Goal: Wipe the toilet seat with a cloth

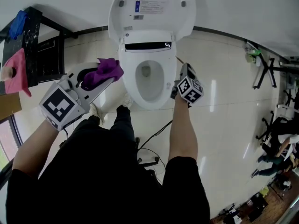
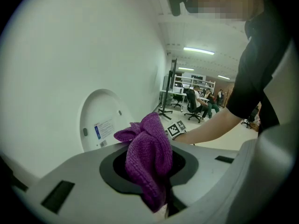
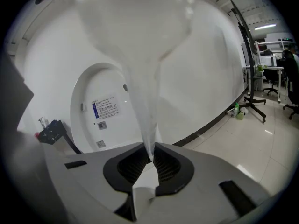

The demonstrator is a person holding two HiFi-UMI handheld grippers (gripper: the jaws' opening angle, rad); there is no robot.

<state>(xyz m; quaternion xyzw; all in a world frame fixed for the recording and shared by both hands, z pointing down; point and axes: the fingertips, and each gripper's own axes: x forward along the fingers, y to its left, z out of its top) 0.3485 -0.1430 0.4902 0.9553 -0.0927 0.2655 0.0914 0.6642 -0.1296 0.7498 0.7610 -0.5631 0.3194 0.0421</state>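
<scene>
Cloth (image 1: 103,71) hangs clenched in the left claw (image 1: 107,78), both forearms (image 1: 180,125) outstretched, while the right claw (image 3: 153,148) pinches the toilet seat (image 1: 129,79).

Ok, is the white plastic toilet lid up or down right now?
Up. The white plastic toilet lid stands raised toward the wall, its labelled inner face showing, and the bowl is uncovered.

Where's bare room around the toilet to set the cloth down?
The tile floor right of the toilet, out to the black stand, is bare. Left is crowded: the left gripper with the purple cloth fills the gap before the black shelf. Cables cross the floor in front of the toilet.
</scene>
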